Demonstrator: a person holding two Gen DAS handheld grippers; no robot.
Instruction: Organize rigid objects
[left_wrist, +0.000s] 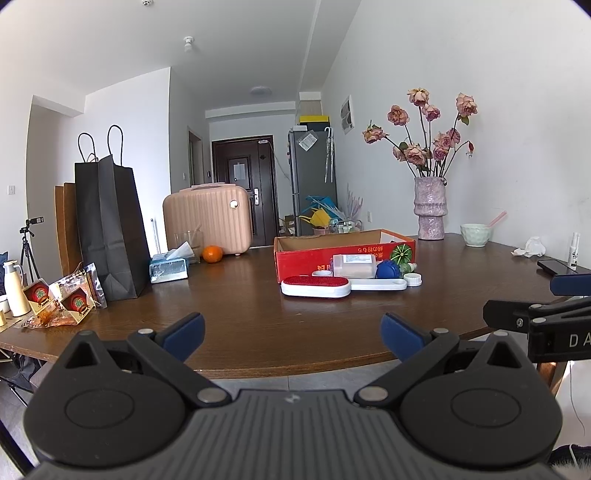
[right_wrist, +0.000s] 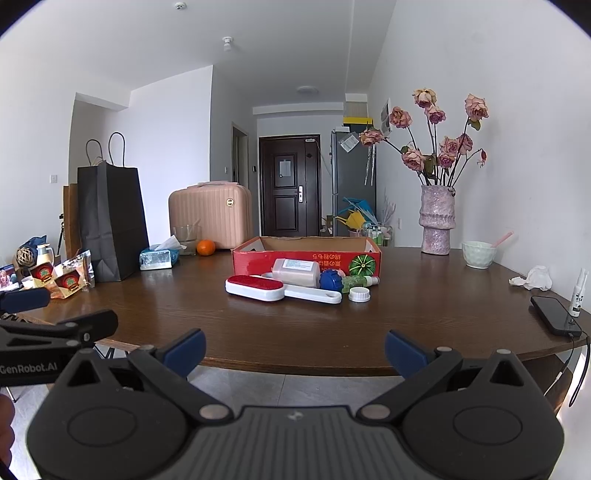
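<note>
A red cardboard box (left_wrist: 314, 258) (right_wrist: 258, 260) stands open on the brown table (left_wrist: 240, 314) (right_wrist: 258, 332). In front of it lie a red-and-white lint brush (left_wrist: 316, 286) (right_wrist: 255, 287), a pale rectangular bottle (left_wrist: 352, 266) (right_wrist: 295, 272), a blue cap (left_wrist: 388, 269) (right_wrist: 330, 280), a green bottle (right_wrist: 358, 282) and a white lid (left_wrist: 413, 279) (right_wrist: 359, 294). My left gripper (left_wrist: 293, 334) is open and empty at the table's near edge. My right gripper (right_wrist: 295, 350) is open and empty beside it, also well short of the objects.
A black paper bag (left_wrist: 110, 229), tissue box (left_wrist: 168, 267), orange (left_wrist: 212, 254) and snack packs (left_wrist: 59, 302) sit at the left. A flower vase (left_wrist: 430, 208), bowl (left_wrist: 476, 234), crumpled tissue (right_wrist: 533, 277) and phone (right_wrist: 554, 314) sit at the right.
</note>
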